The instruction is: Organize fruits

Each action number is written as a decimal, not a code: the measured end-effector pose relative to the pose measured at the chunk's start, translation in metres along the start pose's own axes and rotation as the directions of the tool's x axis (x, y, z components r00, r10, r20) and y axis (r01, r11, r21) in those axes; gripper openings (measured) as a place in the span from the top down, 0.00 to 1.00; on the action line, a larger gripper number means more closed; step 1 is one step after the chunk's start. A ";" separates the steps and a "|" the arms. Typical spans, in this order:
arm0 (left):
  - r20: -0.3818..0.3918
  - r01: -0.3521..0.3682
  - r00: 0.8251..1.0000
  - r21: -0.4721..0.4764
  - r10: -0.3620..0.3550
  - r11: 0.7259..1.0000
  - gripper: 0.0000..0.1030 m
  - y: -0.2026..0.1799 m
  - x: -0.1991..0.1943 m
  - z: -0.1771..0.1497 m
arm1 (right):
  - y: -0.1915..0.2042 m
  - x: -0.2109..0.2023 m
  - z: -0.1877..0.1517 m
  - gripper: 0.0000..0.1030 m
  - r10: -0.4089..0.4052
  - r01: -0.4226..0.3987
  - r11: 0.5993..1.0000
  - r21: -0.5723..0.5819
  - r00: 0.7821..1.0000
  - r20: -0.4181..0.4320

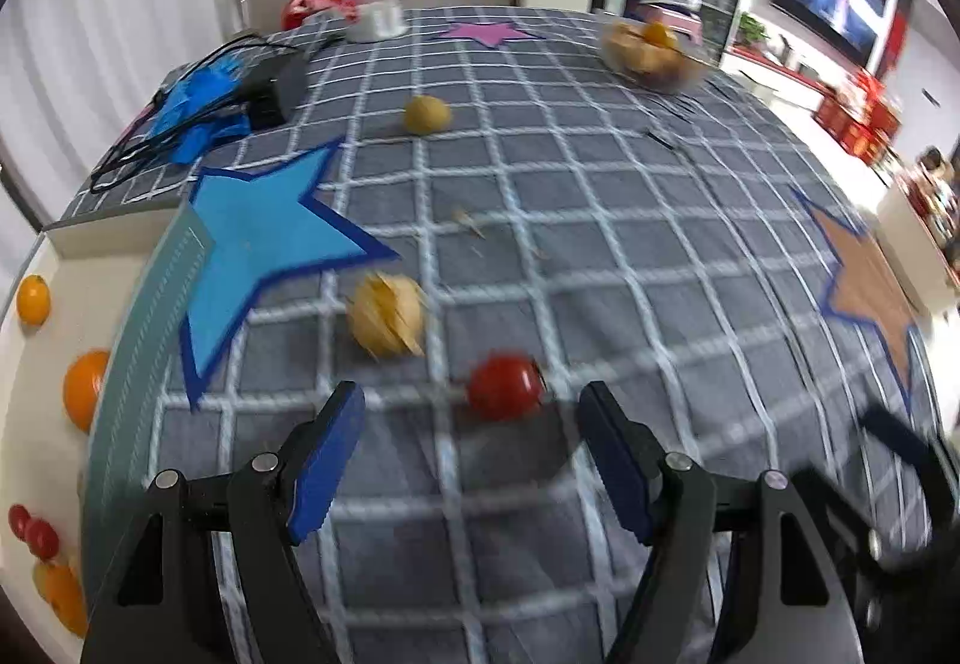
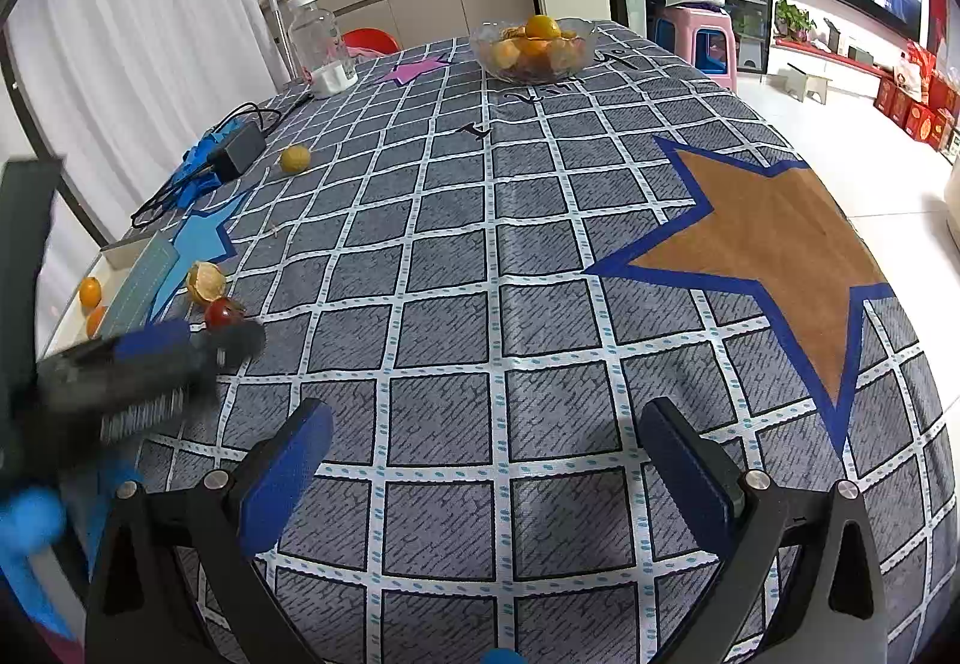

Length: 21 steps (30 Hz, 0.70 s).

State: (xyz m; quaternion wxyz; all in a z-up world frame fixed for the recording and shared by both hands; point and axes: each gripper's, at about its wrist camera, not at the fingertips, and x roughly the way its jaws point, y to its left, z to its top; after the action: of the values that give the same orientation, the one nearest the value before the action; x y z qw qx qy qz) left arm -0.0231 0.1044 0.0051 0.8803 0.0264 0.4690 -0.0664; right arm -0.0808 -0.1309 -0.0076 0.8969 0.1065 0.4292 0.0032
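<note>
At the far left, a white tray (image 1: 36, 364) already holds oranges and small tomatoes. Just right of it, past the blue star (image 1: 264, 244), lies a papery husked fruit (image 1: 387, 319), then the red tomato (image 1: 504, 386). The left gripper (image 1: 471, 412) stands spread with the tomato just ahead of its tips, nothing pinched. It should centre on the tomato and close gently. The right gripper (image 2: 483, 430) hangs spread over bare cloth.

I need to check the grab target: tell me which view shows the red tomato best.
The left wrist view: the red tomato sits large and unobstructed just ahead of the open left gripper, though motion-blurred. In the right wrist view it is small, far left, partly behind the left gripper.
</note>
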 end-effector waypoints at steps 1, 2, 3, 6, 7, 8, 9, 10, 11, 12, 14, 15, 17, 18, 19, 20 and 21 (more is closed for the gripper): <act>0.003 0.009 1.000 0.012 -0.009 1.000 0.25 -0.002 -0.003 -0.004 | 0.000 0.000 0.000 0.00 0.000 0.000 1.000 0.000 1.000 0.000; 0.003 0.028 1.000 0.022 -0.028 0.999 0.25 -0.003 -0.008 -0.010 | 0.000 0.000 0.000 0.00 0.000 0.000 1.000 0.000 1.000 0.000; 0.004 0.036 0.999 0.023 -0.037 0.999 0.25 -0.003 -0.010 -0.011 | 0.000 0.000 0.000 0.00 0.000 0.000 1.000 0.000 1.000 0.000; 0.047 0.028 0.999 0.005 -0.028 1.000 0.25 0.007 -0.023 -0.010 | -0.001 0.000 0.000 0.00 0.000 0.000 1.000 -0.001 1.000 0.000; 0.072 0.006 0.997 -0.017 -0.005 1.000 0.25 0.014 -0.028 -0.004 | -0.001 0.000 0.000 0.00 -0.001 0.001 1.000 -0.002 1.000 -0.001; 0.085 -0.006 0.996 -0.040 0.009 0.999 0.25 0.020 -0.030 0.002 | -0.001 0.000 0.000 0.00 -0.002 0.002 1.000 -0.002 1.000 -0.001; 0.089 -0.010 0.996 -0.066 0.016 0.998 0.24 0.026 -0.030 0.008 | -0.001 0.000 0.000 0.00 -0.001 0.001 1.000 -0.002 1.000 -0.001; 0.088 -0.011 0.996 -0.085 0.018 0.996 0.24 0.030 -0.028 0.013 | -0.001 0.000 0.000 0.00 0.001 -0.001 1.000 0.000 1.000 0.000; 0.081 -0.014 0.996 -0.112 0.023 0.994 0.24 0.035 -0.024 0.020 | -0.001 0.000 0.000 0.00 0.002 -0.002 1.000 0.000 1.000 0.000; 0.073 -0.023 0.997 -0.128 0.032 0.992 0.24 0.039 -0.019 0.025 | -0.001 0.000 0.000 0.00 0.003 -0.003 1.000 0.001 1.000 0.001; 0.048 -0.063 0.996 -0.153 0.072 0.986 0.24 0.044 -0.005 0.033 | -0.001 0.000 0.000 0.00 0.001 -0.001 1.000 0.000 1.000 0.000; 0.035 -0.078 0.996 -0.160 0.085 0.984 0.24 0.047 0.001 0.037 | -0.001 0.000 0.000 0.00 0.001 -0.001 1.000 0.000 1.000 0.000; 0.009 -0.089 0.996 -0.165 0.092 0.982 0.25 0.049 0.014 0.043 | -0.001 0.000 0.000 0.00 0.003 -0.003 1.000 0.001 1.000 0.001; -0.009 -0.086 0.996 -0.166 0.086 0.982 0.32 0.048 0.020 0.043 | -0.001 0.000 0.000 0.00 0.003 -0.003 1.000 0.002 1.000 0.001; -0.018 -0.080 0.997 -0.162 0.078 0.984 0.40 0.048 0.022 0.041 | -0.001 0.000 0.000 0.00 0.005 -0.005 1.000 0.003 1.000 0.001; -0.021 -0.090 0.996 -0.137 0.088 0.986 0.49 0.044 0.023 0.039 | -0.001 0.000 0.000 0.00 0.006 -0.006 1.000 0.003 1.000 0.002; -0.009 -0.107 0.994 -0.104 0.106 0.989 0.68 0.038 0.020 0.037 | -0.002 0.000 0.000 0.00 0.006 -0.006 1.000 0.004 1.000 0.002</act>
State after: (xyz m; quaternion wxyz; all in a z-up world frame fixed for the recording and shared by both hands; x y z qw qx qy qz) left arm 0.0238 0.1365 0.0085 0.8820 0.0056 0.4711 0.0053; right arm -0.0811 -0.1324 -0.0078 0.8971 0.1095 0.4279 0.0050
